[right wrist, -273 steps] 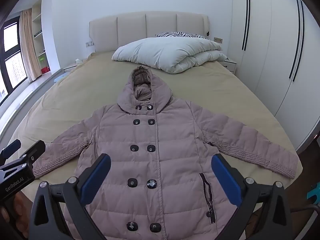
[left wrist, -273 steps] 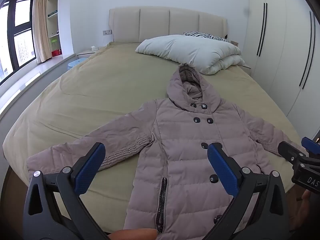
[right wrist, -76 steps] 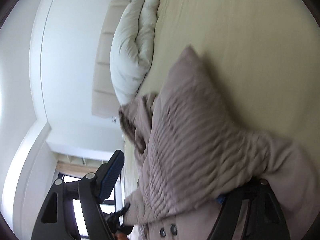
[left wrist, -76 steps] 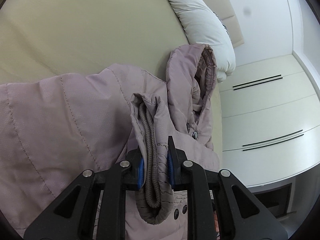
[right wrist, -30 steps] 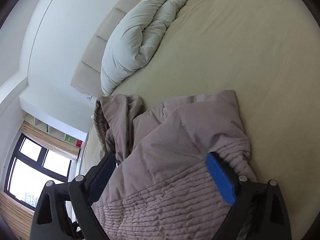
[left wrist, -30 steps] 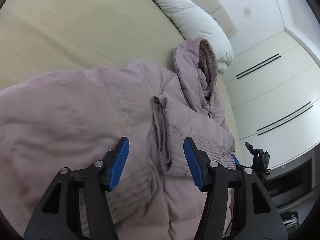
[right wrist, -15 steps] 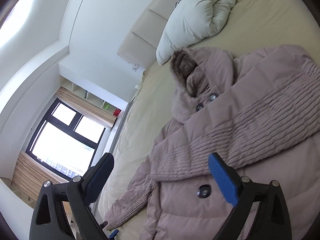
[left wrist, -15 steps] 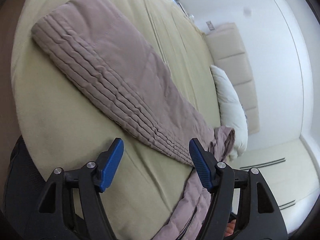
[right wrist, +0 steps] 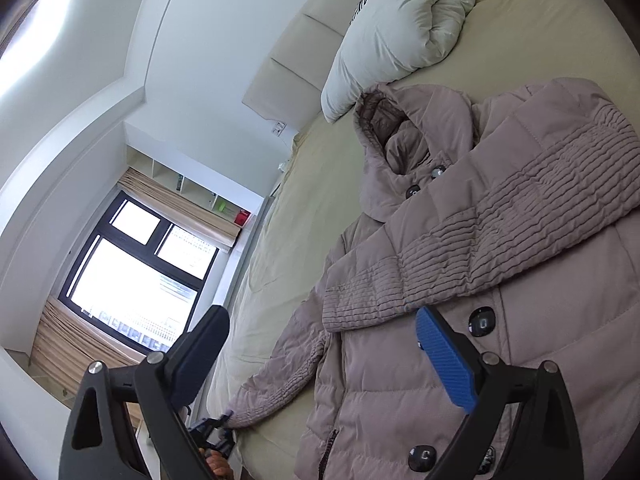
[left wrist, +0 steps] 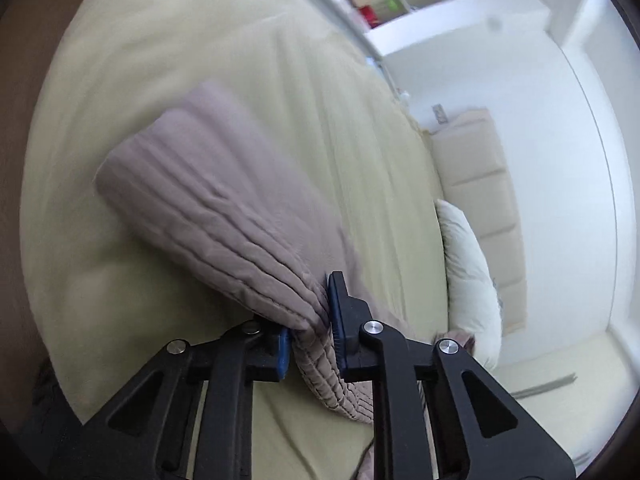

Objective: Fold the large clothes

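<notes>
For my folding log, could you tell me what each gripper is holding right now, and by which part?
The left gripper is shut on the jacket's outstretched sleeve, pinching its ribbed cuff end. The right gripper holds nothing; its jaws stand open above the jacket.

- You're in a home bedroom: a wide bed [right wrist: 304, 184] with a padded headboard [right wrist: 296, 48] and a folded white duvet [right wrist: 404, 12].
- A curtained window [right wrist: 132, 276] and wall shelves [right wrist: 192, 188] stand beside it.

left gripper [left wrist: 312, 338] now clamped on jacket's left sleeve cuff [left wrist: 224, 216] — earlier open, right sleeve [right wrist: 500, 232] already folded across
</notes>
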`<state>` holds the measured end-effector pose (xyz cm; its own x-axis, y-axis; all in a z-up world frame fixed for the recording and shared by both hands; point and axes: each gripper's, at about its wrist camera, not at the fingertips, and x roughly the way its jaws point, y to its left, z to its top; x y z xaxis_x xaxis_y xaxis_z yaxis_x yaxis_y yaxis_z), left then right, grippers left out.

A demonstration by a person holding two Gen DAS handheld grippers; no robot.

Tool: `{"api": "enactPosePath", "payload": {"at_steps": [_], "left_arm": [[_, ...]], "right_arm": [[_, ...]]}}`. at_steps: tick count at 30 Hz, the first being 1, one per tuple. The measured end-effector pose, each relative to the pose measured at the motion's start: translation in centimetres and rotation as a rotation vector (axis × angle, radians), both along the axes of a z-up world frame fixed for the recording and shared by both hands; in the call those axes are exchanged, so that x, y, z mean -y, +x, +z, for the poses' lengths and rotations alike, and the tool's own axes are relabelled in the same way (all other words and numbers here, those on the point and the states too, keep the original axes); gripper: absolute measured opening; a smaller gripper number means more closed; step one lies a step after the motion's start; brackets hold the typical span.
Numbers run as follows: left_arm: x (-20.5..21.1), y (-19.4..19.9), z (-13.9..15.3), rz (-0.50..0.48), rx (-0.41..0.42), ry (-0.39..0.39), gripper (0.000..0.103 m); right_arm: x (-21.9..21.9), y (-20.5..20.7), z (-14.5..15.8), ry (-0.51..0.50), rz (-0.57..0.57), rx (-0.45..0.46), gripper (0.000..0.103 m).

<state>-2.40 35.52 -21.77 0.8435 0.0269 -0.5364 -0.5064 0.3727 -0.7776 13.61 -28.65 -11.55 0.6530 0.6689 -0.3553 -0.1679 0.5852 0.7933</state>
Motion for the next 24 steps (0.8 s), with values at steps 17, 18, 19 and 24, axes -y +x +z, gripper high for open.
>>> {"api": "enactPosePath", "payload": {"at_steps": [17, 18, 19, 24], "left_arm": [[36.1, 9.1, 5.3, -0.868, -0.036, 1.093, 0.013], [36.0, 9.1, 5.2, -0.867, -0.035, 1.082, 0.013], [35.8, 8.9, 5.3, -0.865, -0.031, 1.073, 0.013], [35.5, 9.8, 5.3, -0.865, 0.015, 1.086, 0.013]], "right_arm": [[1.6, 1.9, -6.6, 0.188, 0.093, -0.221, 0.097], [0.9, 2.2, -7.4, 0.213, 0.115, -0.256, 0.097], [0.1, 2.4, -8.3, 0.236, 0.134, -0.289, 0.097], [-3.8, 3.9, -10.2, 0.314, 0.202, -0.387, 0.094]]}}
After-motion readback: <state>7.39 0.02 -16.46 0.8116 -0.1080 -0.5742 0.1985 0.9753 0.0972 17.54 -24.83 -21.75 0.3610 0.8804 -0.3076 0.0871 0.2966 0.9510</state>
